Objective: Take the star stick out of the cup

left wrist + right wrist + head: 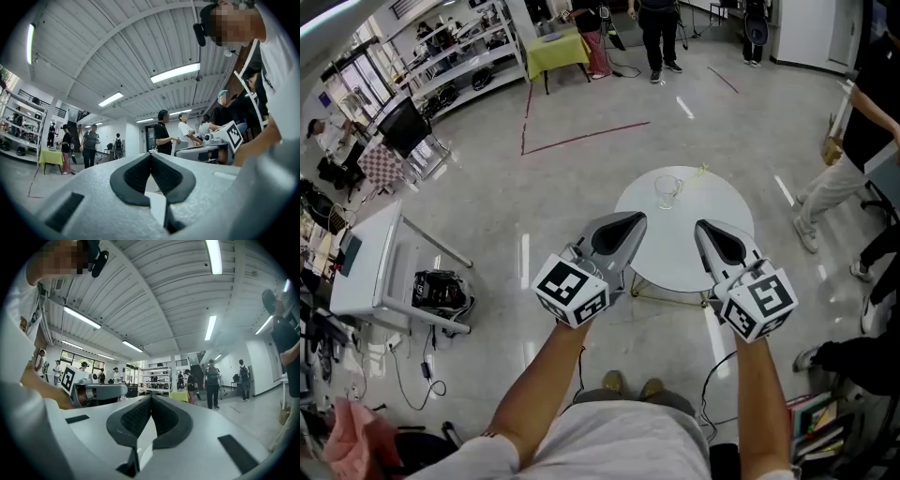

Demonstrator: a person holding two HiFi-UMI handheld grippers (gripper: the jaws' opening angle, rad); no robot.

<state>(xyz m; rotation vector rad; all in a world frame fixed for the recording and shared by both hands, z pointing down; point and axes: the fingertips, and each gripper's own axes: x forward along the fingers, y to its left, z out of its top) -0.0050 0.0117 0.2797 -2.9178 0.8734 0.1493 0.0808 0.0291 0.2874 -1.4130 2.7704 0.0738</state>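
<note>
Both the grey left gripper (630, 219) and right gripper (706, 228) are closed and empty. The clear glass cup (667, 190) sits at twelve o'clock. Its thin star stick (701, 171) seems to lean toward two o'clock, nearer the right gripper.

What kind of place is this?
Probably a lab or workshop hall: open polished floor with red tape lines, metal shelving racks along the wall, corrugated ceiling with strip lights.

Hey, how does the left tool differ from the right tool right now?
In the head view, the left tool leans toward the picture's right and the right tool toward its left, so their tips converge. The left tool crosses the left edge of the table, with its body over the floor; the right tool lies mostly over the table's right part. Shared: both are shut, empty, and short of the cup.
</note>
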